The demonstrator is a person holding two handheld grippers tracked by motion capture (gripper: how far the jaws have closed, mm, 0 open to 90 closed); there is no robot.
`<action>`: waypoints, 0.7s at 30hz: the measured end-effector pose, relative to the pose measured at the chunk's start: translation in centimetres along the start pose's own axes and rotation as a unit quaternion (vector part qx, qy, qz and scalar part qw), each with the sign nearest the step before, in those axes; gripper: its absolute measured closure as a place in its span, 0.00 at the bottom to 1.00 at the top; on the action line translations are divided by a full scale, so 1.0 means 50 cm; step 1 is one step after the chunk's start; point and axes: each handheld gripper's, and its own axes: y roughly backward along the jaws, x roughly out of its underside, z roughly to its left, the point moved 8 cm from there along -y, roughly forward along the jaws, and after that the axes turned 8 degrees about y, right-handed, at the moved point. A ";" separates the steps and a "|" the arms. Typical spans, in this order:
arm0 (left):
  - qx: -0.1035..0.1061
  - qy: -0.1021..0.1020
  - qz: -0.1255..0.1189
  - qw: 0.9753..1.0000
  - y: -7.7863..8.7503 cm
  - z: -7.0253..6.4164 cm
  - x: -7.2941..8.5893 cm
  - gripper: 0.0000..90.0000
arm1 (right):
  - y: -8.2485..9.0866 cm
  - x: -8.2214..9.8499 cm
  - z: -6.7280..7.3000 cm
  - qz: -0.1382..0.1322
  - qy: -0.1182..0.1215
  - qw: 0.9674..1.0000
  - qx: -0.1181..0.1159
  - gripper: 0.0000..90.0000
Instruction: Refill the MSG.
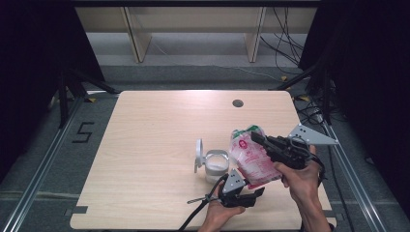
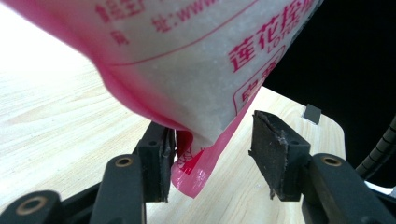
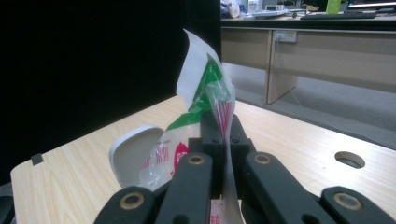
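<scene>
A pink and white bag (image 1: 251,162) of white grains, green at its top, hangs tilted over the right half of the wooden table (image 1: 159,130). My right gripper (image 1: 255,137) is shut on the bag's top edge; in the right gripper view the jaws (image 3: 223,126) pinch the crumpled film (image 3: 205,84). My left gripper (image 1: 260,192) lies low near the front edge, under the bag. In the left gripper view its jaws (image 2: 212,135) stand apart with the bag's bottom corner (image 2: 191,172) hanging between them, beside the left pad (image 2: 161,158). A small white jar (image 1: 216,163) with its lid (image 1: 198,153) flipped open stands just left of the bag.
A round cable hole (image 1: 237,103) sits in the table's far right part. The table's front edge (image 1: 145,227) runs close under my left hand. Dark curtains flank both sides, and wooden shelving legs (image 1: 138,38) stand beyond the far edge.
</scene>
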 end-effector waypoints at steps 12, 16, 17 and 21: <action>-0.007 0.003 0.003 1.000 0.010 -0.005 0.005 0.42 | 0.018 0.007 -0.008 -0.005 -0.006 1.000 0.009 1.00; -0.011 0.000 0.005 1.000 0.021 0.000 0.007 0.42 | 0.021 0.017 -0.018 -0.002 -0.015 1.000 0.015 1.00; -0.011 -0.003 0.006 1.000 0.026 0.000 0.006 0.41 | 0.022 0.019 -0.025 -0.003 -0.005 1.000 0.021 1.00; -0.011 -0.010 0.005 1.000 0.040 0.000 0.008 0.40 | 0.025 0.030 -0.032 0.003 -0.022 0.999 0.030 1.00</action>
